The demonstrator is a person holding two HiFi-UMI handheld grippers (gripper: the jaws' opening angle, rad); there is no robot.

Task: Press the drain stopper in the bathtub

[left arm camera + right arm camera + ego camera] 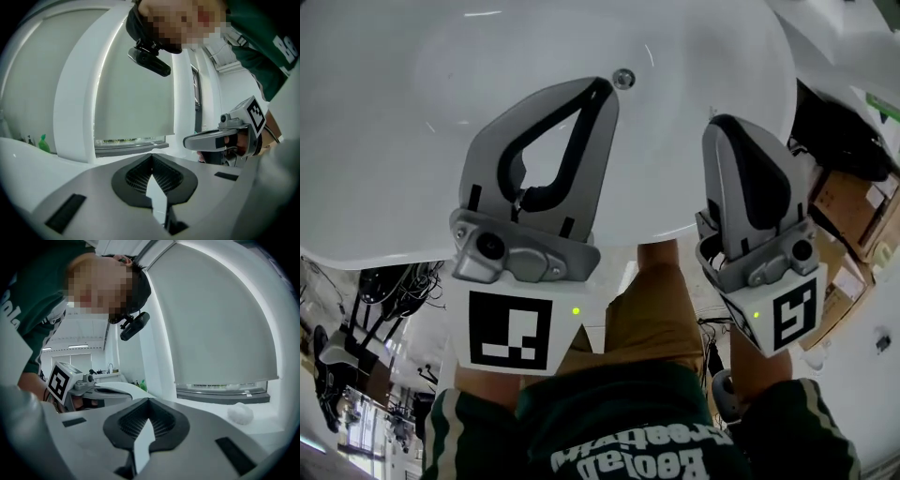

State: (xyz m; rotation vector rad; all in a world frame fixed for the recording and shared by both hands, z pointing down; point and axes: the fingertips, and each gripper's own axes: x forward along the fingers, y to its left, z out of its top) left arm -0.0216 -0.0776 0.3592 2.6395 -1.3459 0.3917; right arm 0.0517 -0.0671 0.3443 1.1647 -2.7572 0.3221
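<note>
In the head view the white bathtub (384, 141) fills the upper part, and its small round chrome drain stopper (623, 78) sits at the top centre. My left gripper (602, 90) is held over the tub with its tips just left of and below the stopper; whether they touch it I cannot tell. The jaws are shut and hold nothing. My right gripper (721, 123) hangs over the tub's right rim, also shut and empty. In both gripper views, the left gripper (152, 158) and the right gripper (147, 402) have their tips together, pointing toward a blinded window.
Cardboard boxes (855, 202) and dark clutter lie beyond the tub's right edge. In the left gripper view a green bottle (43, 143) stands on the ledge; in the right gripper view a white puff (240, 413) lies below the window. Cables (394, 286) lie at the lower left.
</note>
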